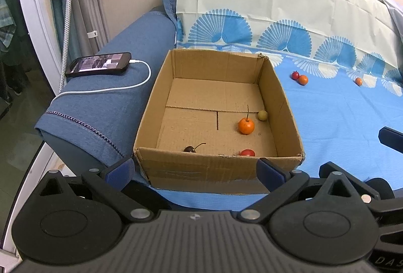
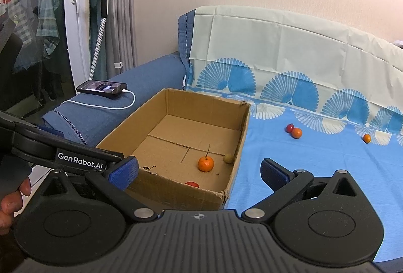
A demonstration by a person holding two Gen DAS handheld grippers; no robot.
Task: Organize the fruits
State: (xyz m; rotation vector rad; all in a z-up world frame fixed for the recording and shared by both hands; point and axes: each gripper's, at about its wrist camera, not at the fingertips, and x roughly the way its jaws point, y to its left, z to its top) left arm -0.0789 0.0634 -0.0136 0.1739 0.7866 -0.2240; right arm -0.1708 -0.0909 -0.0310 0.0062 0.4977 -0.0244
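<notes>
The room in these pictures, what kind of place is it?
Most likely a living room or bedroom in a home. A cardboard box of small fruits sits on a sofa or bed under a blue patterned cloth, a phone charges on the blue padded armrest, and clothes hang behind glass at the left.

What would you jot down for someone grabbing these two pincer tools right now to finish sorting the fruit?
Left gripper: open, empty, hovering at the near wall of the cardboard box.
Right gripper: open, empty, at the box's near right corner.
In the box: orange fruit with stem, green fruit, red fruit, dark fruit.
Left on the blue cloth: red fruit touching an orange one, and a lone small orange one farther right.
</notes>
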